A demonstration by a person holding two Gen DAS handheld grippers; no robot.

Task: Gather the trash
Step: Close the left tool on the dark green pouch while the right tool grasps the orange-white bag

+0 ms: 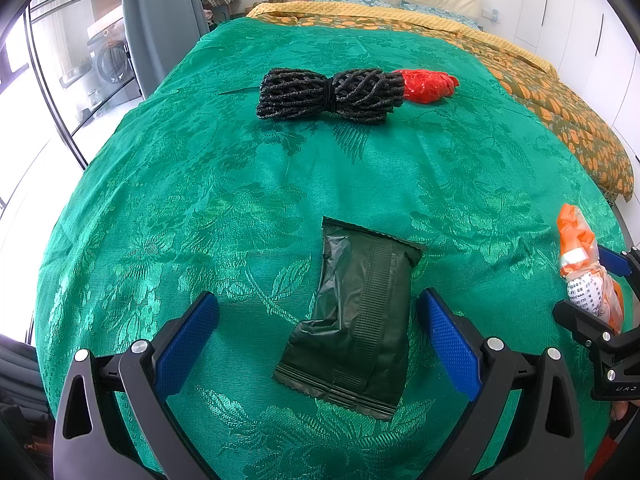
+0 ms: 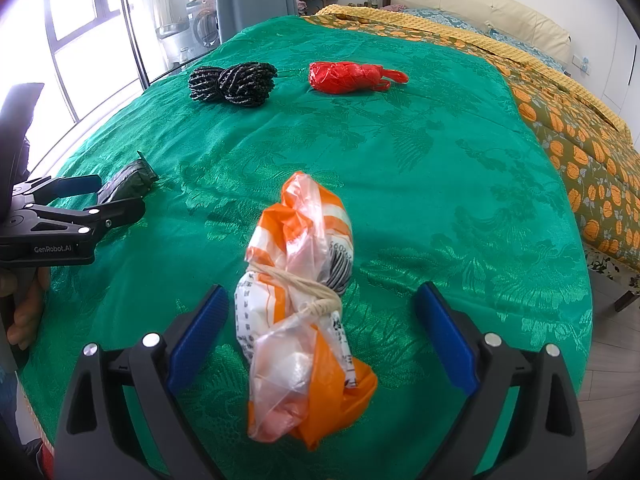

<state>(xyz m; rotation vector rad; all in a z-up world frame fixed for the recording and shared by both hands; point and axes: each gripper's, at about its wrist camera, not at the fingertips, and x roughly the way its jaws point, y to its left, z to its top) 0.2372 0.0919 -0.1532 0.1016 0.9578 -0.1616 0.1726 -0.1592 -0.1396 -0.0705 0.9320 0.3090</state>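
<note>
Left wrist view: the left gripper (image 1: 318, 334) hangs with jaws wide open around a dark green wrapper (image 1: 352, 316) lying on the bed (image 1: 200, 200). Looks like the pre-grasp step, so next it needs to close.

Right wrist view: same deal, the right gripper (image 2: 320, 332) has open jaws straddling an orange-and-white tied bag (image 2: 304, 320). The black rope bundle (image 2: 234, 82) and red bag (image 2: 352, 76) wait farther up the bed.

sunlit bedroom, green-covered bed (image 1: 200, 184), bright windows (image 2: 76, 8)

wrapper (image 1: 352, 320) lying on bedspread (image 1: 200, 200), between left gripper (image 1: 318, 336) fingers | tied bag (image 2: 304, 300) lying between right gripper (image 2: 322, 330) fingers | rope bundle (image 1: 330, 96) sitting far behind, crumpled bag (image 1: 430, 85) at its right
</note>
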